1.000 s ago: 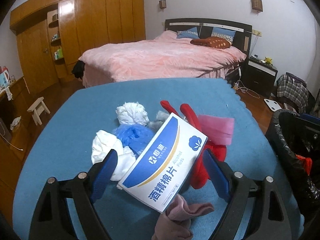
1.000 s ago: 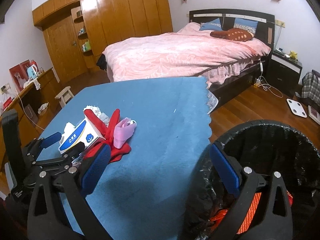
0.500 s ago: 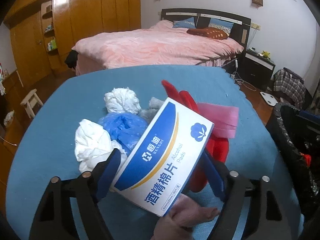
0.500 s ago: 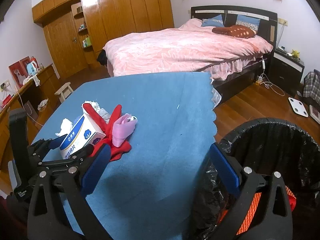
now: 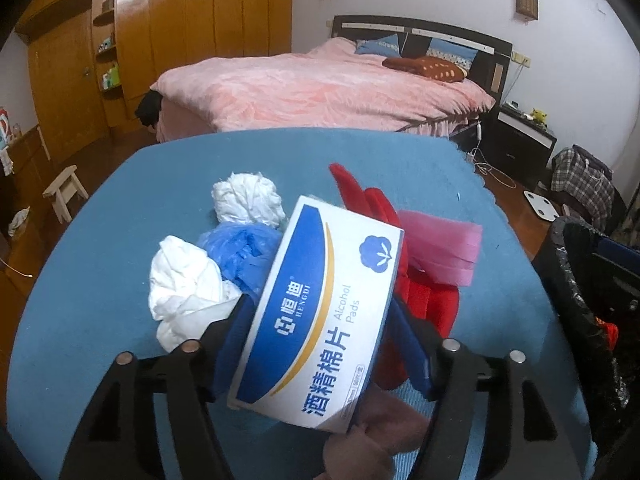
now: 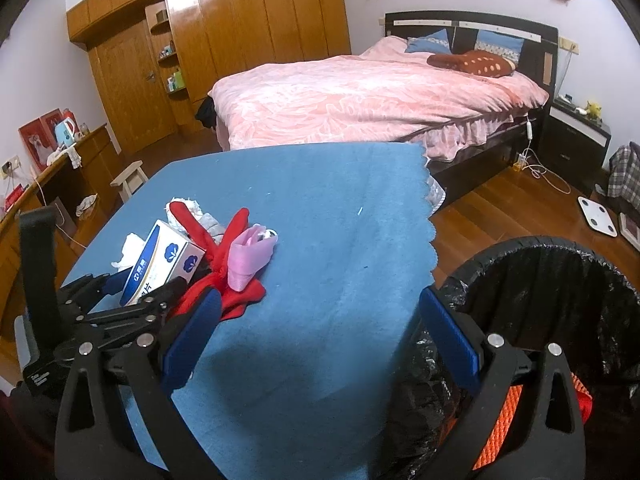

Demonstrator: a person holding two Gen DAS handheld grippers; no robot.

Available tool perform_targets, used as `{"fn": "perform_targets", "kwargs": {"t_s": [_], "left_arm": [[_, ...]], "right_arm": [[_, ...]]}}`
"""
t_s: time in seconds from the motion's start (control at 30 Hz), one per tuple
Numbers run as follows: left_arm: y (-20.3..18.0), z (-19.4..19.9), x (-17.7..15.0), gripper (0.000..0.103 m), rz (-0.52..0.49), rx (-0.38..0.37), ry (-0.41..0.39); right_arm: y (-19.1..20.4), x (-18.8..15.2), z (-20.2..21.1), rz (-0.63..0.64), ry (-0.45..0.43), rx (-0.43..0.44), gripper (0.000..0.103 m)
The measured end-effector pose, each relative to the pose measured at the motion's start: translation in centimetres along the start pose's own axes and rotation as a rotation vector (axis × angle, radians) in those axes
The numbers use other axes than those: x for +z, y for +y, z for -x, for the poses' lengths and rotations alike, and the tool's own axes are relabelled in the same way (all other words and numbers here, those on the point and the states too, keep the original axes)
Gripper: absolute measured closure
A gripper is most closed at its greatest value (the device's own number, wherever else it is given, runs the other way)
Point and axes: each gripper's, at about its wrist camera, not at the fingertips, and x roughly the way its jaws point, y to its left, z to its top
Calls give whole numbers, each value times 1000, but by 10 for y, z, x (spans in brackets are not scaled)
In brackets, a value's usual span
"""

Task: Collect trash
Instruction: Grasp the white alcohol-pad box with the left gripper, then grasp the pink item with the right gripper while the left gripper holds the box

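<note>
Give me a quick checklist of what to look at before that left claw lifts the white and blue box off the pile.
1. Box between the left claw fingers: ok.
2. Grip firm: cannot tell; the jaws are closing.
3. Pink cloth under the box may drag along: not ok.
4. Bin open and beside the table: ok.
5. Right claw empty and clear of the pile: ok.

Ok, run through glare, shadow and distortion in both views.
Left wrist view: fisheye bows the blue tablecloth; black corners; white-and-blue cardboard alcohol-pad box sharp. Right wrist view: ceiling light glares on the glossy wooden wardrobe; soft shadow on the cloth under the open right gripper.
</note>
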Motion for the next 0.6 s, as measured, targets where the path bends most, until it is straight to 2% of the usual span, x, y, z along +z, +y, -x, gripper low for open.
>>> {"fn": "perform_targets", "kwargs": {"t_s": [0.17,0.4,0.6], "left_arm": [[-2,4,1,41,4,-4,-15],[6,28,13,43,42,-7,-88],[17,25,19,43,44,23,-84]], "right_arm": [[0,-1,-1,-3,-1,1,7],[8,6,-11,-1,-7,17,7],[25,10,-32,19,4,30,7]]}}
